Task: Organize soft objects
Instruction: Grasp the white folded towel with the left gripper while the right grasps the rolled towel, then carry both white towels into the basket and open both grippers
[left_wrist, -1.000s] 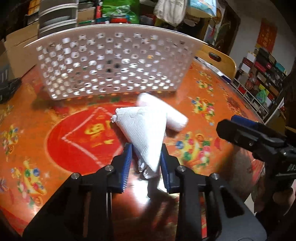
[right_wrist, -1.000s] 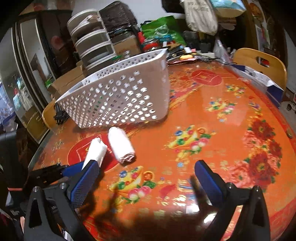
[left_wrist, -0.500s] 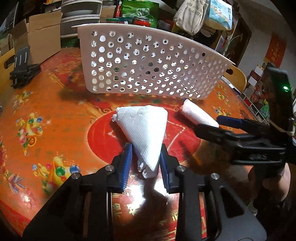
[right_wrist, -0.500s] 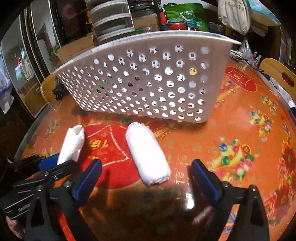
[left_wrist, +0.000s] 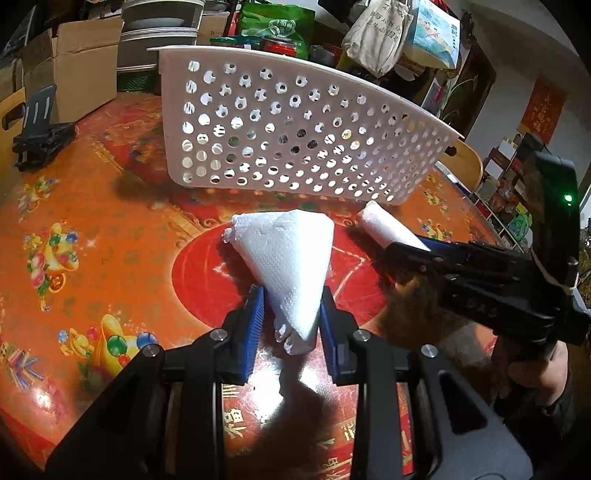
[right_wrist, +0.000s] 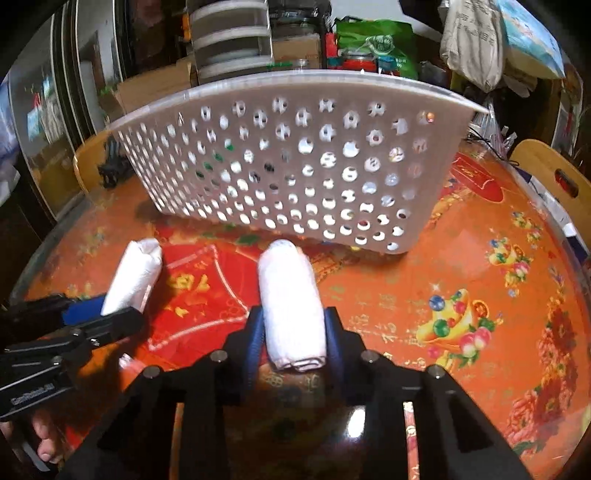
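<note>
A: What's nearest on the glossy orange bench (left_wrist: 92, 236)?
B: The left claw (left_wrist: 290, 317) pinches a white paper wad (left_wrist: 284, 254); the right claw (right_wrist: 294, 341) is closing around a rolled towel (right_wrist: 290, 295).
A: Beyond?
B: A perforated white basket (right_wrist: 295, 162), then shelves, seemingly boxes.

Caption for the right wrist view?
Right gripper closing on a rolled white cloth before a perforated basket.

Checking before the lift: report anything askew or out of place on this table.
Nothing is spilled or damaged. The one oddity: the paper towel in the left gripper is pinched into a cone with its folds splaying, while the rolled white cloth stays tidy.
</note>
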